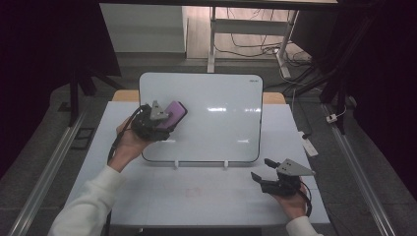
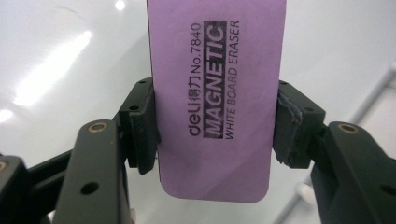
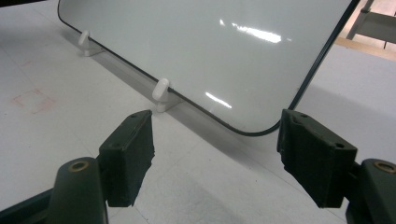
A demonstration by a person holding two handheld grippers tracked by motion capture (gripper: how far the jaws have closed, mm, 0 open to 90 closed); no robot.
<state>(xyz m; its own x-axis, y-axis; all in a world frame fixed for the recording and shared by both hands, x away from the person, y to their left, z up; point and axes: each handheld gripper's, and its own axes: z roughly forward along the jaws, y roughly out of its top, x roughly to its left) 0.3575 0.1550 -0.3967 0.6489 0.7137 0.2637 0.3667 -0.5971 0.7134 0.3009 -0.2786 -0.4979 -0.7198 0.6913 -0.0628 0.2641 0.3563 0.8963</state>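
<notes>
Your left gripper (image 2: pixel 215 135) has its jaws clamped on the long sides of a purple eraser (image 2: pixel 215 93), printed "MAGNETIC WHITE BOARD ERASER", held up against the upper left part of the whiteboard (image 1: pixel 216 98). Your right gripper (image 3: pixel 215 154) has its jaws spread wide with nothing between them, low over the white table (image 1: pixel 162 196) just in front of the board's lower right corner. The board stands tilted on two small white feet (image 3: pixel 161 93). A faint red square mark (image 1: pixel 194 192) lies on the table between your hands.
</notes>
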